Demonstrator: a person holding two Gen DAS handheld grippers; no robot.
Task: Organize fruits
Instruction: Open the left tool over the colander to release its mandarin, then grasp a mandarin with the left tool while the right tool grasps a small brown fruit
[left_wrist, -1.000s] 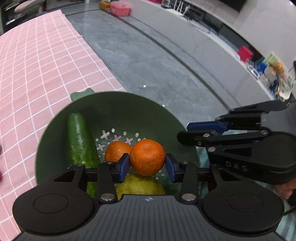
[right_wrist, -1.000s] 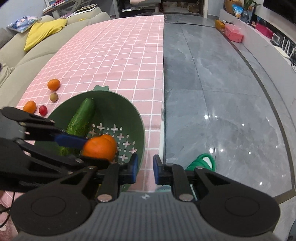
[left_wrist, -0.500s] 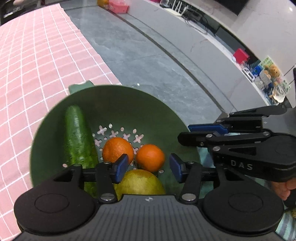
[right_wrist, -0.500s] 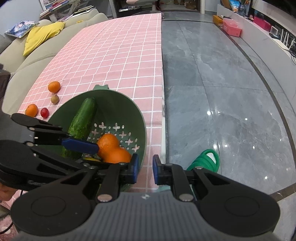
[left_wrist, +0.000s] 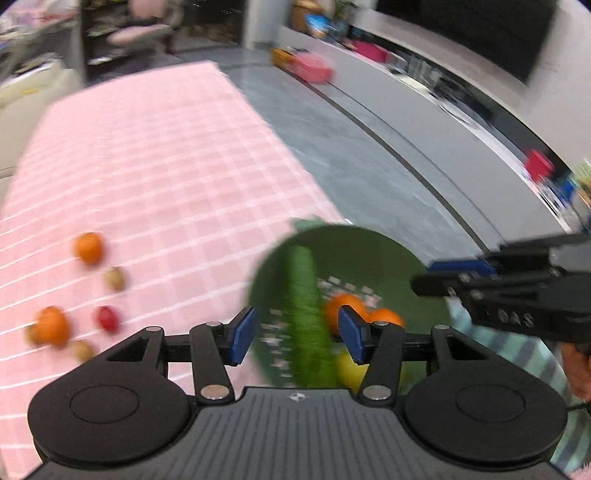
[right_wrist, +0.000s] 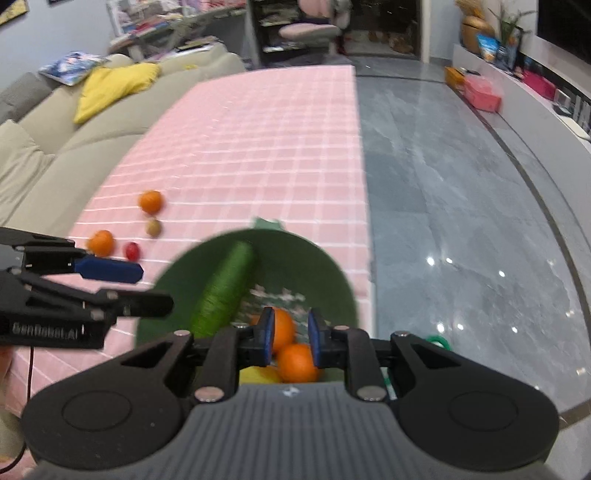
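Green perforated colander (right_wrist: 325, 266), table's five o'clock: cucumber (right_wrist: 225, 291), two oranges (right_wrist: 295, 363), yellow fruit (right_wrist: 258, 374). Left gripper (left_wrist: 295, 332) wide, empty; right gripper (right_wrist: 290, 338) narrow, empty, just opening.

Matt green plastic colander (right_wrist: 325, 266) sits on the pink checked cloth (right_wrist: 258, 140) covering the table. Beyond it at three o'clock, the grey stone floor (right_wrist: 461, 221) shines glossy. The grippers' black plastic bodies look matt, ribbed.
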